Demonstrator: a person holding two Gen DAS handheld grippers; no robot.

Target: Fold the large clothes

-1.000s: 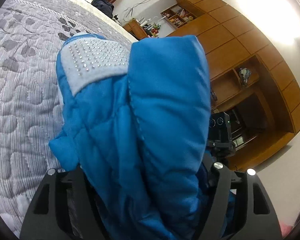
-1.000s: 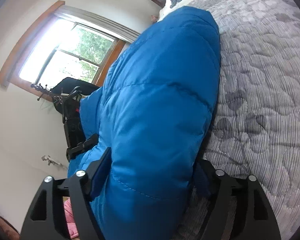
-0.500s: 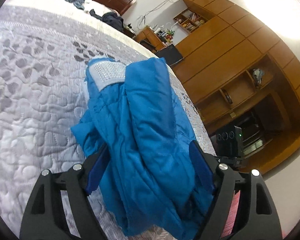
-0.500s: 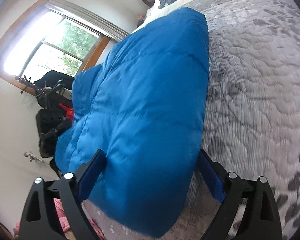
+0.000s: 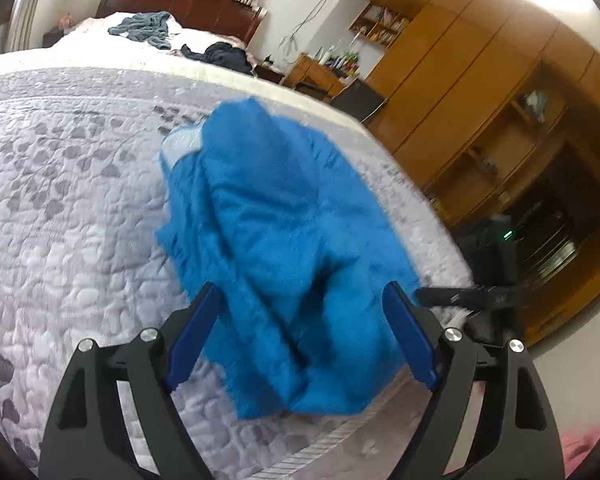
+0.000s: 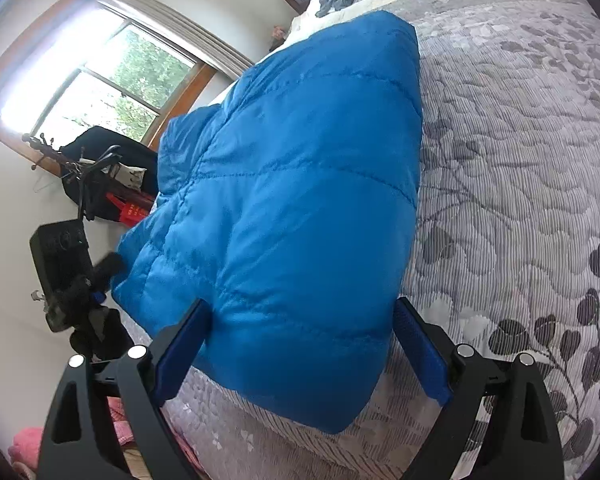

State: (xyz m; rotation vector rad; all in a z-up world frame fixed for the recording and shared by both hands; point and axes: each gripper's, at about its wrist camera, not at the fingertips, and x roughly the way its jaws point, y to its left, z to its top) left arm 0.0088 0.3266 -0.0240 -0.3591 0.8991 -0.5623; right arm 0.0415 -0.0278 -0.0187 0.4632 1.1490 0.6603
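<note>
- Left tool [image 5: 300,320]: wide apart now, holding nothing. A second ago, tight on a bunch of the blue jacket [image 5: 284,248]; since then, let go and pulled back.
- Blue jacket: lying on the grey bed cover [image 5: 68,208], close to the near edge of the bed. Seen from the left tool, bunched and lumpy, with a pale patch [image 5: 180,144] at the far end of the jacket. Picture a bit blurry there.
- Right tool [image 6: 300,344]: also wide apart, holding nothing, one finger on each side of the jacket's near end. Closed on the jacket a second ago too.
- Seen from the right tool, top of the jacket smooth and puffy, a neat folded shape on the bed.
- Likely meaning: this fold put down and done. Maybe some tidying needed on the lumpy side.
- No boxes, bags or baskets near the jacket, so nothing to tell there.
</note>
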